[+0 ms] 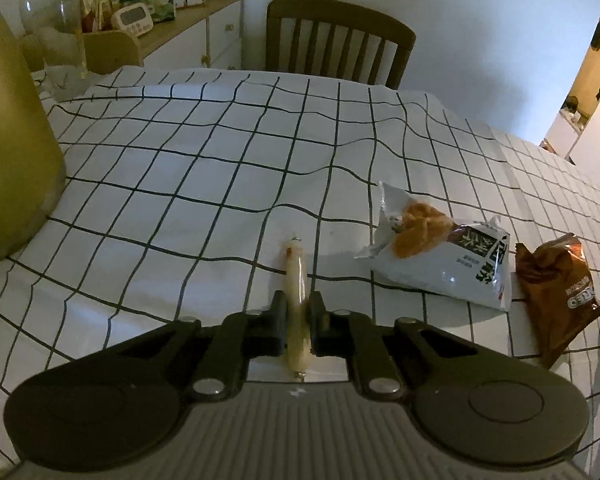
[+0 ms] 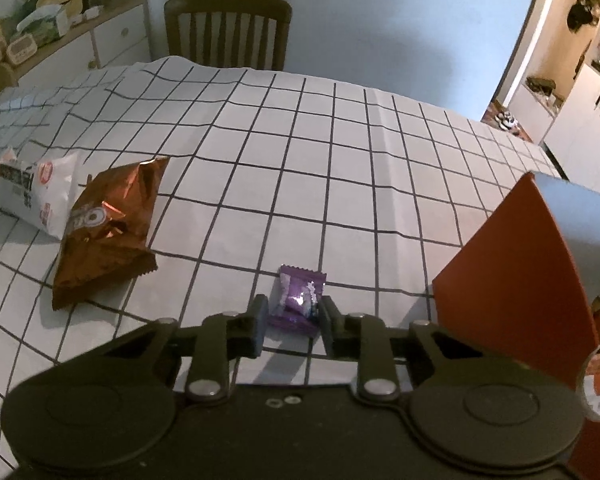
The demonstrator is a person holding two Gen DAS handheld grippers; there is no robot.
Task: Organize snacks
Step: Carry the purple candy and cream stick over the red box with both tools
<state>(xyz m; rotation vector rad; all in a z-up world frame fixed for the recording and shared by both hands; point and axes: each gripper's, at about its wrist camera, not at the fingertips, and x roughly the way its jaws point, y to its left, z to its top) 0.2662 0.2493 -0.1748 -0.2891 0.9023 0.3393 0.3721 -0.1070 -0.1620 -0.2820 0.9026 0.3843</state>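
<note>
Your left tool (image 1: 298, 312) is clamped on the pale sausage stick (image 1: 296, 276), which lies on the checked table (image 1: 204, 168) pointing toward 12 o'clock. At its 2 o'clock lies the white snack bag (image 1: 444, 256), with the brown bag (image 1: 552, 288) just beside it at 3 o'clock. Your right tool (image 2: 294, 322) pinches the purple candy (image 2: 298, 298) between its pads. A red box (image 2: 512, 280) stands at the candy's 3 o'clock.
</note>
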